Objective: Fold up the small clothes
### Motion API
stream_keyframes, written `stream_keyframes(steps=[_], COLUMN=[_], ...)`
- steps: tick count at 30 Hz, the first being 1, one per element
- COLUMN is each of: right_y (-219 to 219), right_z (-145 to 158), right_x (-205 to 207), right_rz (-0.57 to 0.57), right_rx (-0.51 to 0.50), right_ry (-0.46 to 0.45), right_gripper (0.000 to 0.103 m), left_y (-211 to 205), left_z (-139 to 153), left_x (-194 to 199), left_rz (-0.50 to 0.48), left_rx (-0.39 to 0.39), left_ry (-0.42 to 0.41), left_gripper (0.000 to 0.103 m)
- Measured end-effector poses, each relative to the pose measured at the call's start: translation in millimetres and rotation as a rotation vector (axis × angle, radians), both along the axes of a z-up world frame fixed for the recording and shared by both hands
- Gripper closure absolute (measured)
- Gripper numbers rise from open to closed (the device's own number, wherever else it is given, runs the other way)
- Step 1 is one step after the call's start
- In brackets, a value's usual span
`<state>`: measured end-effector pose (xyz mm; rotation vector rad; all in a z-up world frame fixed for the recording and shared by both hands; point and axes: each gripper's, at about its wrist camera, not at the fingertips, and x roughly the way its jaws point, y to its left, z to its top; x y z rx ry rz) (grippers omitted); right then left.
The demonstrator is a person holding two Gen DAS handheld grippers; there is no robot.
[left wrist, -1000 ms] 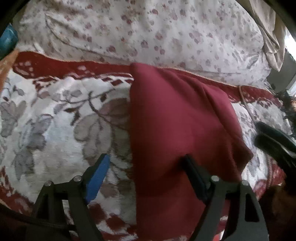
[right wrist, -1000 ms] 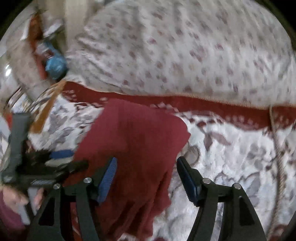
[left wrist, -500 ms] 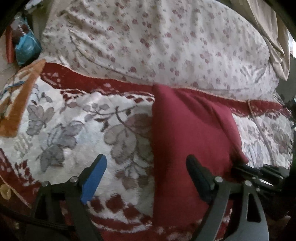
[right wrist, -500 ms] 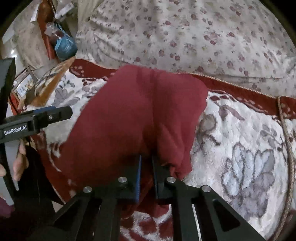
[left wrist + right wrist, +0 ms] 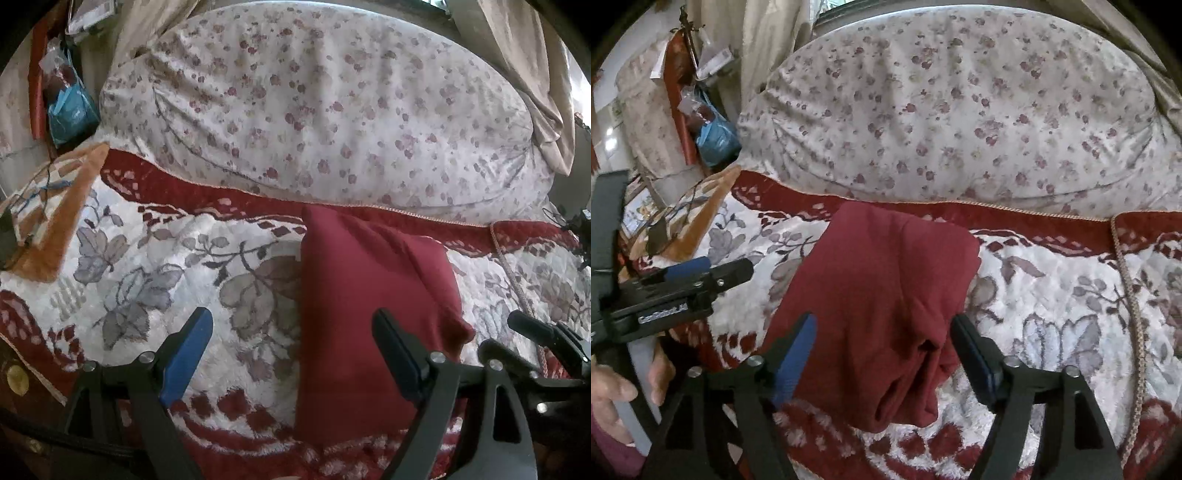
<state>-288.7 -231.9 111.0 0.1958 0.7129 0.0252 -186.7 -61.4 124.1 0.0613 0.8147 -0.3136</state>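
Garment (image 5: 882, 291), red, folded narrow, lies on floral bedspread (image 5: 1071, 295) below pillow (image 5: 960, 110). Right gripper (image 5: 882, 354) jaws opening, straddling bunched near end, not pinching. Left gripper (image 5: 291, 354) jaws spread, empty. Smooth near end before next fold.

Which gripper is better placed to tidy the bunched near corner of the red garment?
Right. The right gripper straddles the red garment at its bunched corner, jaws opening, pads not pressing. The left gripper hangs open over the garment's flat left edge.
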Motion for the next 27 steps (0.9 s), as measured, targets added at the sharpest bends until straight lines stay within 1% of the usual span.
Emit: stream_keyframes(steps=[4,9,27], right_y=[3.6,4.2,2.7], right_z=[0.6,1.9,-1.6], right_x=[1.8,3.3,13.7], right_rz=[-0.021,-0.054,-0.08], right_rx=[-0.032,-0.062,-0.051], right_ry=[0.008,0.003,0.029], right_gripper=[0.019,0.012,0.011], left_y=[-0.3,1.3,-0.3], left_z=[5.4,7.1,3.9], left_x=[-4.4,-5.1,-2.4], left_rz=[0.011,0.031,0.033], left_rx=[0.008,0.013,0.026], left_ry=[-0.02,-0.031,-0.029], left_gripper=[0.016,0.016,0.016])
